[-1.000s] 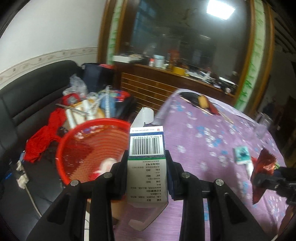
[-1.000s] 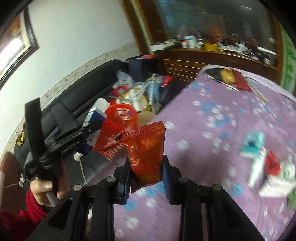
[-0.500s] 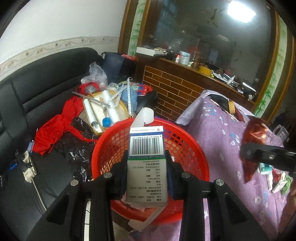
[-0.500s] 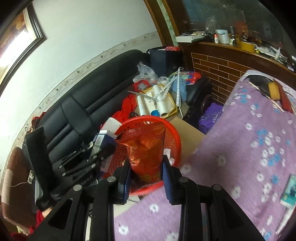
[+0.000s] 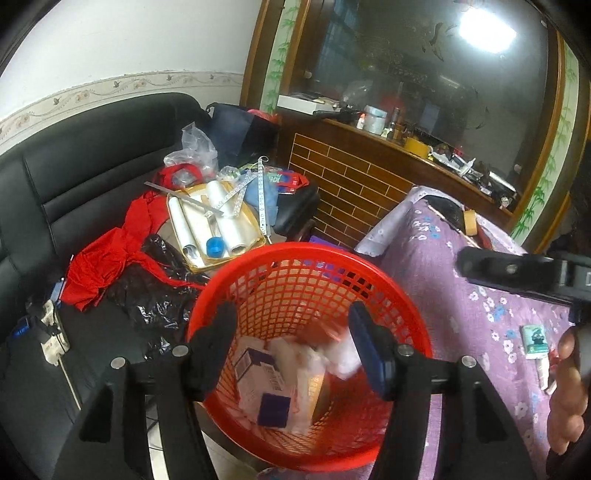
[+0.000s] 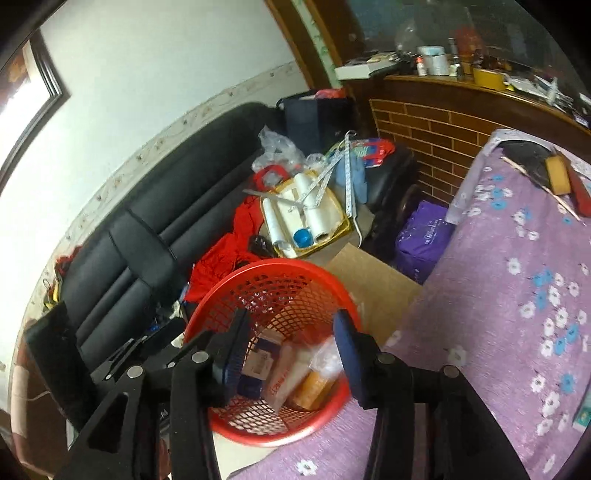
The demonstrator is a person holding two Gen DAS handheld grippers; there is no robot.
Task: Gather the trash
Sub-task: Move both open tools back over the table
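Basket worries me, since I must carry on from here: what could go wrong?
1. The red basket stands past the edge of the purple tablecloth; the open left tool or right tool could knock it over.
2. The small packet on the cloth could be forgotten.

Left hand-held gripper (image 5: 295,339) gapes empty above red basket (image 5: 402,295).

Dim room, glaring ceiling light (image 5: 484,31), fisheye-bent edges, blurred basket contents.
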